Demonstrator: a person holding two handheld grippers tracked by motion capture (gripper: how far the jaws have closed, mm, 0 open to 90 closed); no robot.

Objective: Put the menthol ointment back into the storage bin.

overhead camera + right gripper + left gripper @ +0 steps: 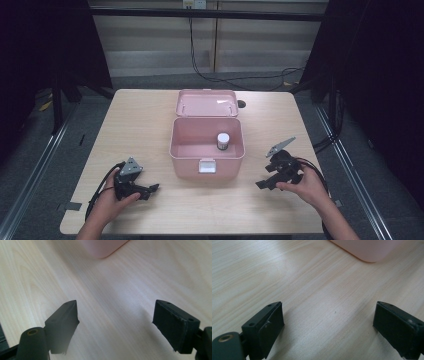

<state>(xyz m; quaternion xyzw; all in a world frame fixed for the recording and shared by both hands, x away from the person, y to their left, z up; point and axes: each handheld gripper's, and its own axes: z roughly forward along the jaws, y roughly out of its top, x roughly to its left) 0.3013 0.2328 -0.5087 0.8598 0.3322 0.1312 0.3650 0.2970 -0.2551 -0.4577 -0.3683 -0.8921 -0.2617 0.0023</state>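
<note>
Pink box count: one pink box (206, 150) is sitting on the wooden table (150, 120), lid (207, 103) standing open at the back, between the two grippers and a little ahead of both.
Bottle count: one small white-capped bottle (223, 141) is standing upright inside the box, toward the side nearer the right gripper.
Latch count: one white latch (206, 165) is showing on the front wall of the box, facing the person.
Gripper count: two, one in each hand, both low over the table in front of the box.
Left gripper (150, 190): jaws are standing wide apart with bare wood between them; in the left gripper view (328, 322) a pink corner of the box (367, 250) is lying ahead and to the right, well apart from the jaw tips.
Right gripper (263, 184): jaws are gaping open and holding nothing; in the right gripper view (115, 320) the box corner (102, 247) is lying ahead, slightly left, clear of the jaws.
Hands count: two, each wrapping one gripper body, cables trailing back.
</note>
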